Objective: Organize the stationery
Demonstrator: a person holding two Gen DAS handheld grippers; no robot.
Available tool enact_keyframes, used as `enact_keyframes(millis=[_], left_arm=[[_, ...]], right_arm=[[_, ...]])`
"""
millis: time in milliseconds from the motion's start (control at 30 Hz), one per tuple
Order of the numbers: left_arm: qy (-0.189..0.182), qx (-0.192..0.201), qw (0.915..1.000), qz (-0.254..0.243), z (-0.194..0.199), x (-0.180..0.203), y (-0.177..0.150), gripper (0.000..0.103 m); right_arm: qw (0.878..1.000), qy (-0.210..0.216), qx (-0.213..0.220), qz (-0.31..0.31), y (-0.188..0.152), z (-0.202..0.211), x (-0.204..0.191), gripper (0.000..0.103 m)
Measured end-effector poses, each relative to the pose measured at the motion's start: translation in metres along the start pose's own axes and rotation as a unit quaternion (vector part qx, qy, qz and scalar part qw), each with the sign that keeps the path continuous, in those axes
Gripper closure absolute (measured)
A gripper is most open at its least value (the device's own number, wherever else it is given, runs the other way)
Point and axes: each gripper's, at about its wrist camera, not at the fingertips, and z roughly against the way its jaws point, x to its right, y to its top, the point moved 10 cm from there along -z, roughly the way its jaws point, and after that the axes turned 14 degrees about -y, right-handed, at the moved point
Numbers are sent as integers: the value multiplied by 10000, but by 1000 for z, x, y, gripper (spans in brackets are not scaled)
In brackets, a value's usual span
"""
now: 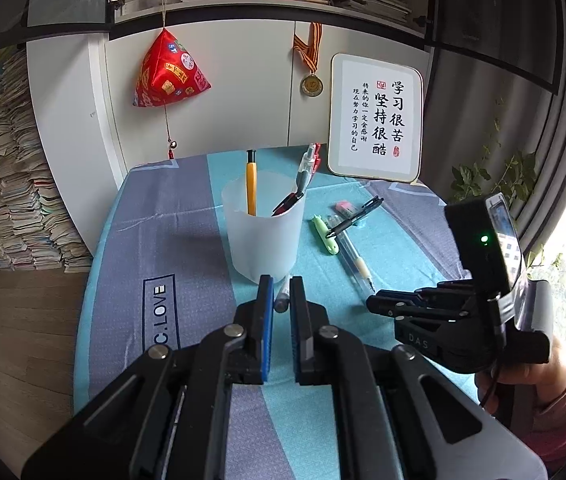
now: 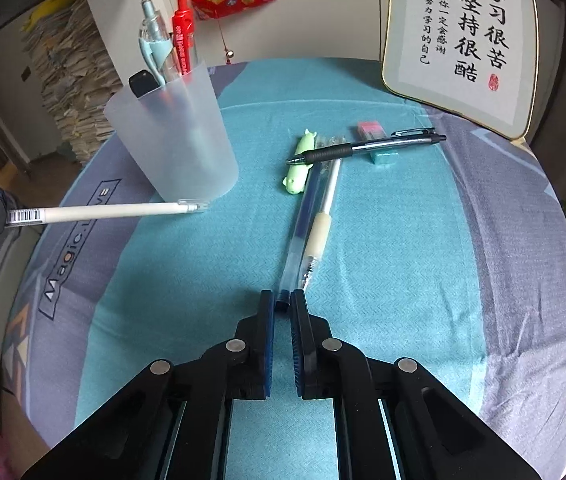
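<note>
The left gripper has its jaws clamped on a white pen, gripped at the barcode end, with the shaft sticking out level so that its clear-capped tip lies just beside the base of the frosted plastic cup. That cup stands upright on the table, which is covered with a teal and grey cloth, and it already holds a yellow pen, a red pen, a pale blue clip pen and a black-ended one. The right gripper points down at the cloth, its jaws narrowed on the near end of a clear-barrelled pen that lies on the table. Touching it on the right side lies a gel pen with a cream grip. Further back, a black retractable pen lies across a small green animal-shaped item and the far ends of both pens. Just behind it sits a pink and teal eraser. A framed calligraphy board leans at the back right of the table.
</note>
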Motion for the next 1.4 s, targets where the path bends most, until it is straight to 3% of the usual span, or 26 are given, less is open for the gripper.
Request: enact_keyframes(millis=[467, 667, 767, 833, 867, 1300, 1367, 1400], left_arm=[[-28, 27, 9999, -97, 1, 9, 5, 97], [-109, -574, 9978, -327, -22, 16, -27, 93], [-78, -939, 9953, -229, -43, 9, -46, 83], [-51, -1057, 9942, -176, -54, 4, -52, 64], [24, -1079, 9940, -187, -58, 1, -53, 63], [233, -1386, 9899, -177, -127, -15, -31, 64], [194, -1356, 9905, -88, -133, -17, -29, 72], [106, -1352, 9908, -38, -134, -15, -28, 87]], right_arm=[[9926, 170, 1139, -383, 32, 103, 34, 96], [9892, 362, 1363, -410, 37, 131, 32, 96], [9886, 483, 1368, -397, 38, 135, 29, 96], [9892, 544, 1295, -428, 37, 134, 28, 96], [9894, 543, 1271, -446, 36, 133, 29, 96], [9878, 518, 1432, -308, 41, 154, 28, 96], [9879, 495, 1439, -290, 41, 154, 29, 96], [9880, 499, 1433, -292, 41, 154, 29, 96]])
